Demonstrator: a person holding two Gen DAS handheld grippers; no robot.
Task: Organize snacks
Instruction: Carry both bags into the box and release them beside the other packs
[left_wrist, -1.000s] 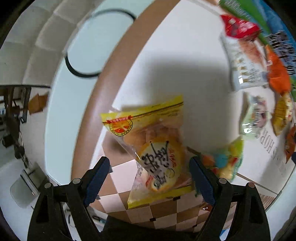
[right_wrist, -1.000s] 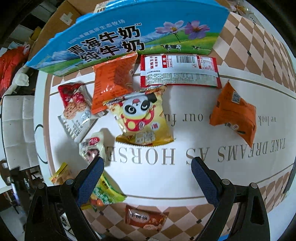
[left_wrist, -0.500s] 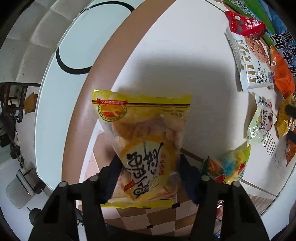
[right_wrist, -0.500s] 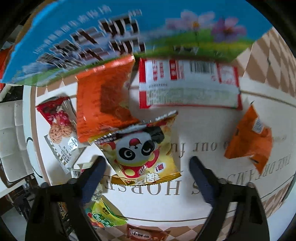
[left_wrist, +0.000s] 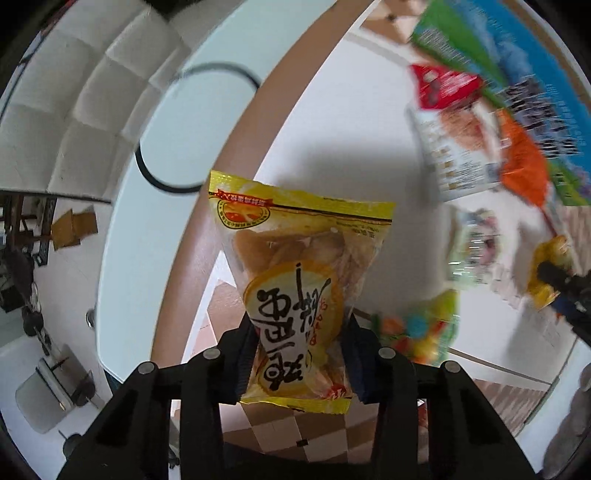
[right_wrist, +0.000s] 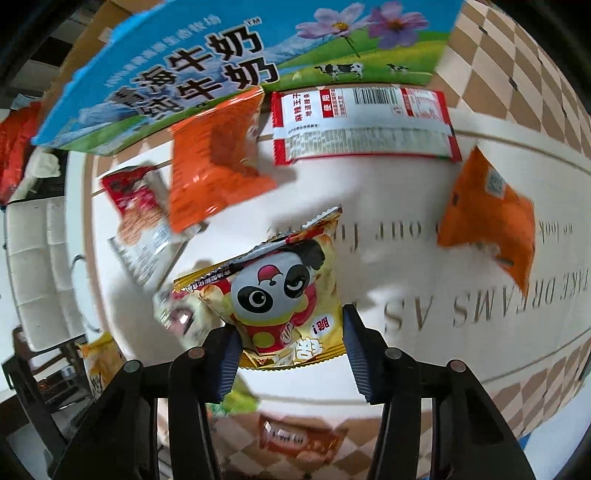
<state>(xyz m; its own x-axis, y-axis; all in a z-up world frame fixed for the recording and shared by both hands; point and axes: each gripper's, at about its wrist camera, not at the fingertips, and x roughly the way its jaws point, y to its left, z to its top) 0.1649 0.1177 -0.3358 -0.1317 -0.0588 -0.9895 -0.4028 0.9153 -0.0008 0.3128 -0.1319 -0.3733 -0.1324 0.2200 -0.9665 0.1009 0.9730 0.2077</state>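
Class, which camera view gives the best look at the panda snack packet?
The right wrist view: the panda snack packet sits centred and sharp between the closing right tongs. The left wrist view shows only a blurred yellow scrap at its right edge.

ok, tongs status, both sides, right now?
Left tongs: closing on the yellow plastic pastry packet, pads pressing it.
Right tongs: closing on the gold panda snack bag, pads gripping it.
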